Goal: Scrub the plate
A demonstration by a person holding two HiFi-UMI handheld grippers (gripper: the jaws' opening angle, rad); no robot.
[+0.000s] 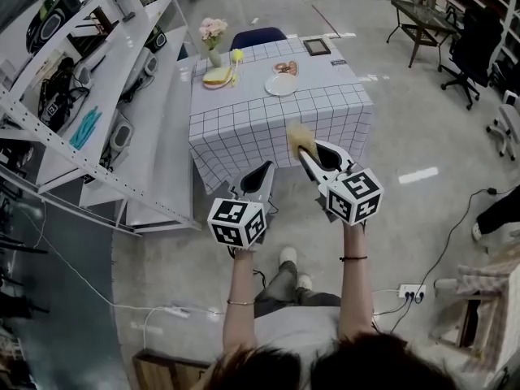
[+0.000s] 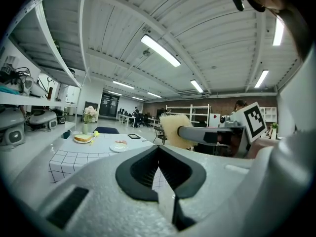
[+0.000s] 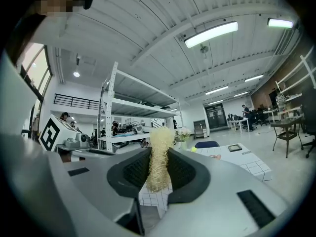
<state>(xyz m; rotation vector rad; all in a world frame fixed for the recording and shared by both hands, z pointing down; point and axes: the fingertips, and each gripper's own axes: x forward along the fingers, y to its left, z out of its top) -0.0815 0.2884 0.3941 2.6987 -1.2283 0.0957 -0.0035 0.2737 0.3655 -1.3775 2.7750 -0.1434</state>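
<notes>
A white plate [image 1: 281, 84] lies on the checked tablecloth of the table [image 1: 244, 124], well ahead of both grippers; the left gripper view shows the plate [image 2: 120, 148] small and far off. My right gripper [image 1: 302, 149] is shut on a yellow fibrous scrub sponge [image 1: 298, 138], held in the air short of the table's near edge. In the right gripper view the sponge [image 3: 159, 162] stands upright, pinched by the right gripper [image 3: 159, 158]. My left gripper [image 1: 263, 170] hangs beside it, shut and holding nothing. The left gripper [image 2: 159, 150] sees the sponge [image 2: 173, 130] to its right.
On the table also stand a plate with bread [image 1: 217, 77], a flower vase [image 1: 213, 36], a small pink item [image 1: 285, 67] and a dark tablet [image 1: 316, 47]. A blue chair [image 1: 258, 36] is behind it. Metal shelving [image 1: 122, 96] lines the left. A power strip [image 1: 410, 291] lies on the floor.
</notes>
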